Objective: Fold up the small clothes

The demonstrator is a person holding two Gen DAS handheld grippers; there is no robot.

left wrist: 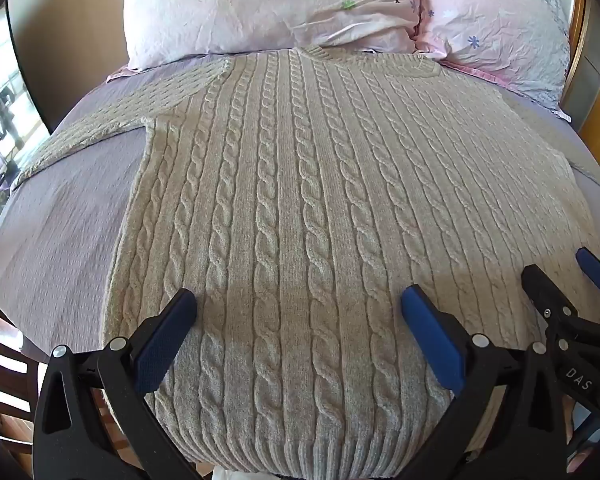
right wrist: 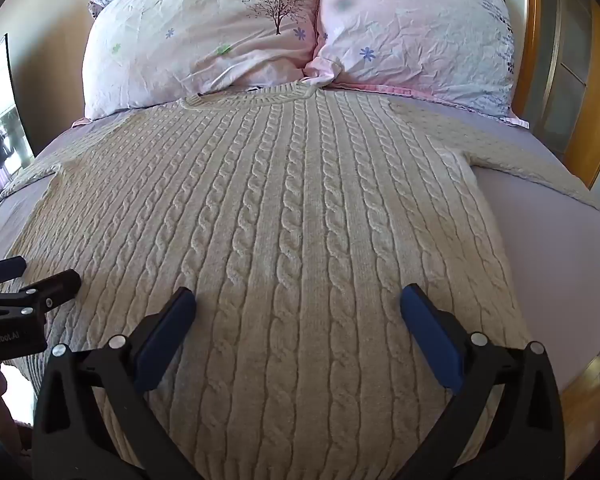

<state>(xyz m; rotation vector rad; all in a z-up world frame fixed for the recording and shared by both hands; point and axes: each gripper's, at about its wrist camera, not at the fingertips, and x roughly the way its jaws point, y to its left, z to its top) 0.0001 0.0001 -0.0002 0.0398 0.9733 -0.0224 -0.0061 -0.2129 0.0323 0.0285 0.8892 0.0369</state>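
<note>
Currently listing, by count:

Sweater: one, a beige cable-knit sweater (left wrist: 300, 200), lying flat and spread out on the bed (left wrist: 60, 220), neckline (right wrist: 260, 94) pointing toward the pillows, hem nearest the cameras.

Sleeves: two, each stretching outward over the sheet; left sleeve (left wrist: 112, 120) reaching toward the bed's left edge, right sleeve (right wrist: 512, 148) toward the right edge.

Pillows: two, pink with flower and tree prints; left pillow (right wrist: 196, 40) and right pillow (right wrist: 420, 32) sitting side by side and touching at the head of the bed, the neckline lying just beside them.

Left tool (left wrist: 298, 312): one, hovering over the lower part of the sweater, its two blue-padded fingers (left wrist: 168, 336) standing wide apart, gripping nothing.

Right tool (right wrist: 298, 312): one, hovering over the lower part of the sweater just beside the left tool, its two fingers (right wrist: 428, 332) spread wide, gripping nothing.

Bed frame: one wooden frame (right wrist: 588, 400), showing along the right side.
</note>
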